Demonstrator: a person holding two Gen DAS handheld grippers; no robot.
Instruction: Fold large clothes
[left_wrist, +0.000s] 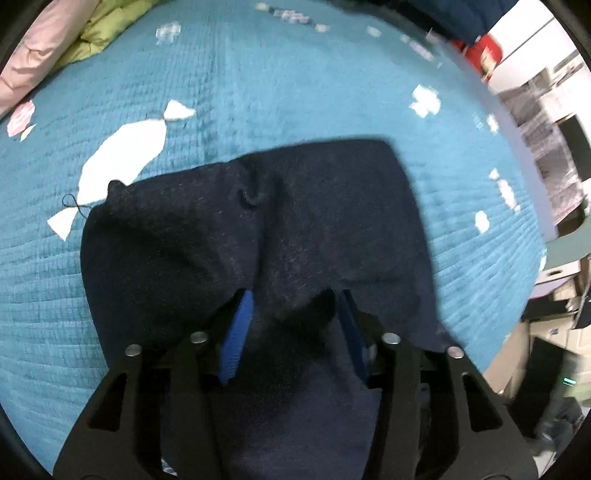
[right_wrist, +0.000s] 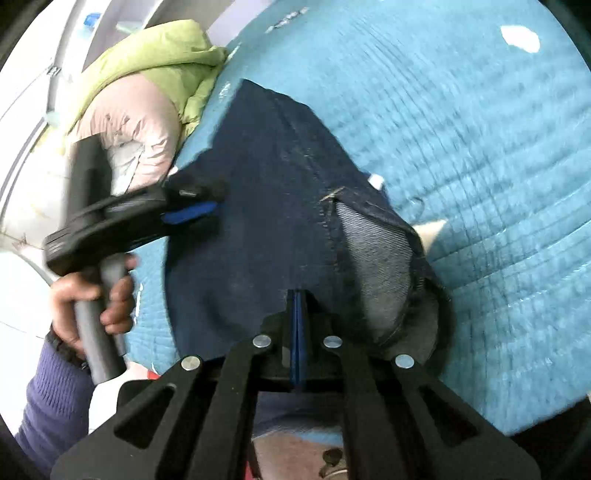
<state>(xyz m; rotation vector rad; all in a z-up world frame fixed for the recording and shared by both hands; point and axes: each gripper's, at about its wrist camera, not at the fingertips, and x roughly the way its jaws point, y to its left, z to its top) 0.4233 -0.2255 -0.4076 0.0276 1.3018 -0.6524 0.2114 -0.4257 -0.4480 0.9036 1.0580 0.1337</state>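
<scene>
A dark navy garment (left_wrist: 258, 236) lies folded on a teal quilted bedspread (left_wrist: 258, 92). My left gripper (left_wrist: 293, 299) is open, its blue pads (left_wrist: 238, 328) spread apart with the cloth bunched between and under them. In the right wrist view the same garment (right_wrist: 266, 192) shows a seam and a paler inner side (right_wrist: 373, 251). My right gripper (right_wrist: 298, 295) is shut on the garment's near edge. The left gripper (right_wrist: 192, 212) shows there too, held by a hand (right_wrist: 96, 295) at the garment's left edge.
The bedspread (right_wrist: 480, 129) has white fish-shaped patches (left_wrist: 122, 162). A green and pink padded jacket (right_wrist: 147, 92) lies at the bed's edge, also in the left wrist view (left_wrist: 55, 48). Shelves, boxes and a red container (left_wrist: 484, 55) stand beyond the bed.
</scene>
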